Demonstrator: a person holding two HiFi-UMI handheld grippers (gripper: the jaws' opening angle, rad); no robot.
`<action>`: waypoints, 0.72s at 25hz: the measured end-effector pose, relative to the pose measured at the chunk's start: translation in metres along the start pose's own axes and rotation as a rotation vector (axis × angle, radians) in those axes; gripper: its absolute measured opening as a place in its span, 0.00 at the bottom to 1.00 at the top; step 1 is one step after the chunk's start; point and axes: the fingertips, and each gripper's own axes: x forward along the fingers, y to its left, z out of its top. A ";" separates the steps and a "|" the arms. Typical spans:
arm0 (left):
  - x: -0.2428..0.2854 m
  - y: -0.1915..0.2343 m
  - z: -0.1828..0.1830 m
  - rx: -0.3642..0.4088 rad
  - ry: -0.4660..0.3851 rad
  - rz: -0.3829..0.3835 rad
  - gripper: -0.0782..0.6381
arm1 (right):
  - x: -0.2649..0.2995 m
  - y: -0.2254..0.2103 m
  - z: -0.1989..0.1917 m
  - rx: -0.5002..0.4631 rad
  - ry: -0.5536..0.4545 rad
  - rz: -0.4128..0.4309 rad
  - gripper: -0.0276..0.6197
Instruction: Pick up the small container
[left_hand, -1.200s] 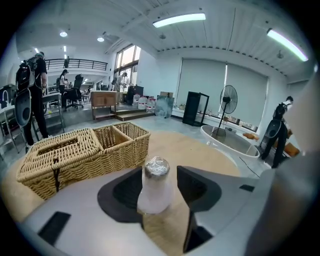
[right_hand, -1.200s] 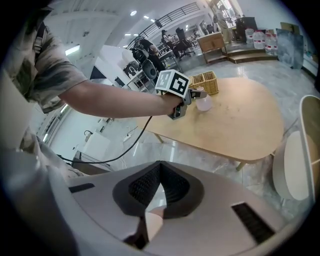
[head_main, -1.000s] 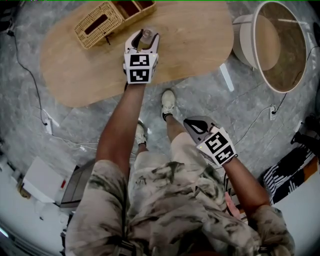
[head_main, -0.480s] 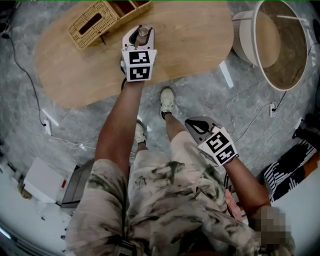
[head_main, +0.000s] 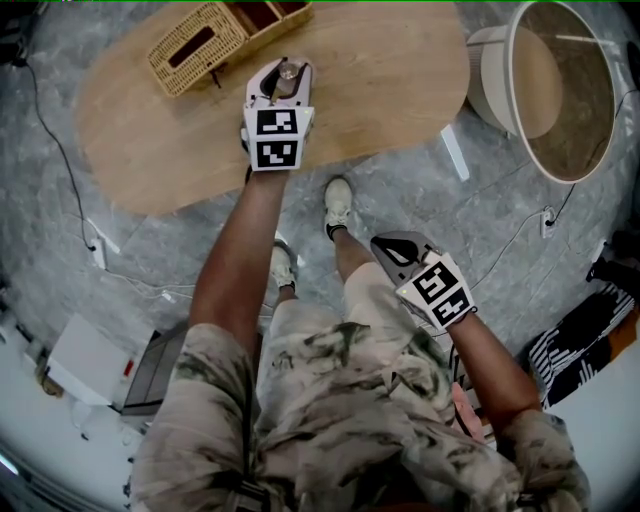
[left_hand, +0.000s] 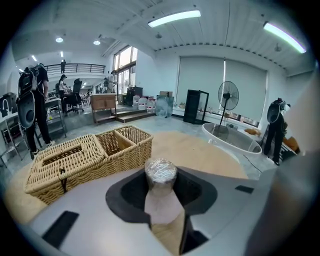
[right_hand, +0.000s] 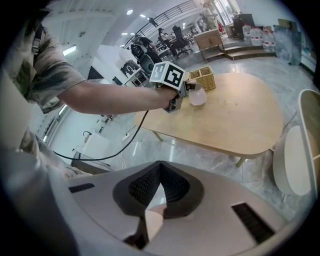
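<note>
Left tongs (head_main: 283, 72) were clamped on the small container (left_hand: 160, 174) over the desk (head_main: 380, 90); right tongs (right_hand: 156, 199) were closed and idle.
The container stood upright between the jaws, lid uppermost, near the wicker basket (head_main: 198, 42); the grip on its body was judged to hold it level. Whether its base had cleared the desk could not be established. Right tongs hung by the person's thigh, jaws together on nothing, apparently parked clear of the work.
</note>
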 end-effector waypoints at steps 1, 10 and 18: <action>-0.005 0.001 0.002 -0.002 -0.004 -0.002 0.32 | 0.001 0.001 0.002 -0.005 -0.003 -0.002 0.07; -0.064 0.007 0.024 0.007 -0.024 -0.013 0.32 | 0.000 0.018 0.026 -0.034 -0.064 -0.023 0.07; -0.120 0.014 0.034 0.012 -0.041 -0.008 0.32 | 0.002 0.058 0.028 -0.074 -0.082 -0.007 0.07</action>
